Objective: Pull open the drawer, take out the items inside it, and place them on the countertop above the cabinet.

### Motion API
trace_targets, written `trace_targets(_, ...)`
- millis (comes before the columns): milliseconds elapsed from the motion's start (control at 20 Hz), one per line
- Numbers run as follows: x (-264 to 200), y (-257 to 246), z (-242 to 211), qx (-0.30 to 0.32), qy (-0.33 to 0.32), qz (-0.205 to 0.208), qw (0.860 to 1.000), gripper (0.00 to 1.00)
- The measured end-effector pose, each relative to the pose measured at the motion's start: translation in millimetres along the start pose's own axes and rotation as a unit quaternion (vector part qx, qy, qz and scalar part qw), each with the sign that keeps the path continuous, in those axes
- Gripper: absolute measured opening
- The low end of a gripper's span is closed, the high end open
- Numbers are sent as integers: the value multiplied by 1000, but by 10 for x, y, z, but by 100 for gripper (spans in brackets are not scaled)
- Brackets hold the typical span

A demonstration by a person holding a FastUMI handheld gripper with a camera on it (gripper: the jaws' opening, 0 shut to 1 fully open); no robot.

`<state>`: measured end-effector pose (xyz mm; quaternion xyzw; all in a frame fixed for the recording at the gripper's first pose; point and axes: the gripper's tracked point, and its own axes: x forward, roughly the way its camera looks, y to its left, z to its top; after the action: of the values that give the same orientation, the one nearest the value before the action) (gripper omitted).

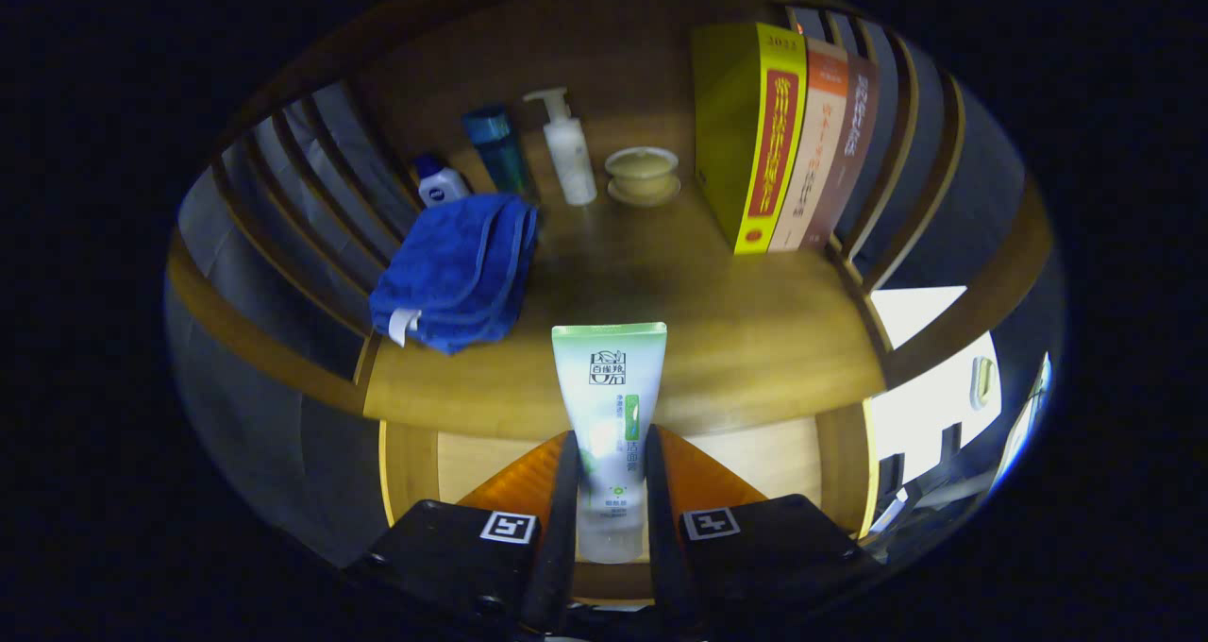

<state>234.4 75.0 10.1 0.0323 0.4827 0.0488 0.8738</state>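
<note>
And the jaws are clamped on the lower end of the white-and-green plastic tube [610,415], its long axis running straight ahead from the gripper [611,519], crimped end over the near edge of the wooden surface [755,340], open drawer below.

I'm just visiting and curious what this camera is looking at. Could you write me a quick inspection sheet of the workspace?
Surface: wooden countertop, with an open drawer below it.
Job's things: green-and-white tube, held upright in front of the countertop.
Clutter: blue towel, small white bottle, teal bottle, pump bottle, lidded cup, three books standing upright.
Gripper: gripper shut on the tube.
Cables: nothing seen.
Surroundings: slatted wooden sides.
</note>
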Motion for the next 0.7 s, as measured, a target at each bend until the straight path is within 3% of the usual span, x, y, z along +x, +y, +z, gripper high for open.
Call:
trace_targets(300,321,-7,509,-6,-14,-17,1000,43)
trace_targets(700,1010,-72,545,10,26,-22,999,45)
